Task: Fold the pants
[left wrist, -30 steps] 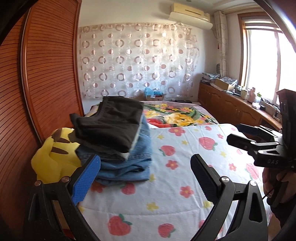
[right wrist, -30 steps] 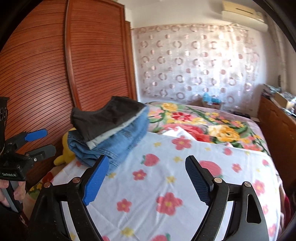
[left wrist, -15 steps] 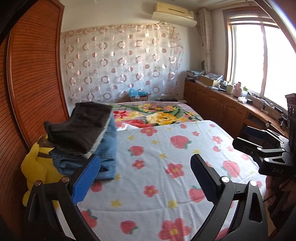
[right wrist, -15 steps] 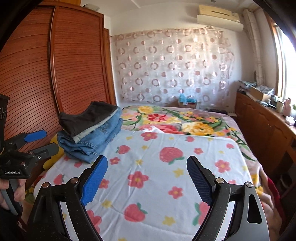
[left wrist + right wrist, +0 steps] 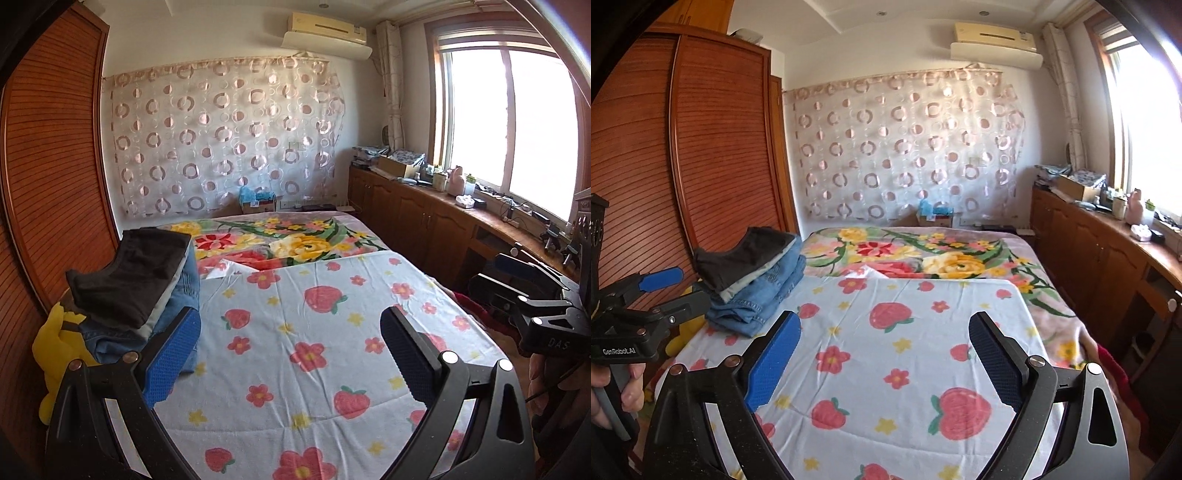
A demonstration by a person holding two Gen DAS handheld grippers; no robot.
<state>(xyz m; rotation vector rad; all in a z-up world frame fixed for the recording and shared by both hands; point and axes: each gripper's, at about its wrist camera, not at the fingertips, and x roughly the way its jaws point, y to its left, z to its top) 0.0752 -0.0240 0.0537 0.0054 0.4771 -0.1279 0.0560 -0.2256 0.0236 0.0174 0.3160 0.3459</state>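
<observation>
- Both tools are up over the bed and neither carries anything: your left gripper (image 5: 291,354) stands wide open over the strawberry sheet (image 5: 295,325), nothing between the pads.
- Your right gripper (image 5: 884,354) has just been opening its jaws further and now stands wide too, only bare sheet showing in the gap.
- The pants sit in a folded stack (image 5: 140,288) at the left edge of the bed: a dark pair (image 5: 129,273) on top, a pale layer under it, blue jeans (image 5: 764,291) at the bottom.
- The stack is ahead and to the left of both tools. In the left wrist view it lies just beside the blue left finger (image 5: 173,358); in the right wrist view it is farther up and well left.
- So your left hand looks the nearer one if the pile is your next stop.
- Its long side seems to run away from you, up the bed towards the headboard end.
- No unfolded pair shows on the sheet from either camera.
- Surface: soft quilt, flat, lightly creased, with a floral blanket (image 5: 923,254) beyond it.
- A yellow plush toy (image 5: 59,339) is wedged between the stack and the wooden wardrobe (image 5: 701,147).
- Room: circle-pattern curtain (image 5: 221,136) at the far wall, low cabinets (image 5: 1100,251) and bright window (image 5: 506,122) on the right.
</observation>
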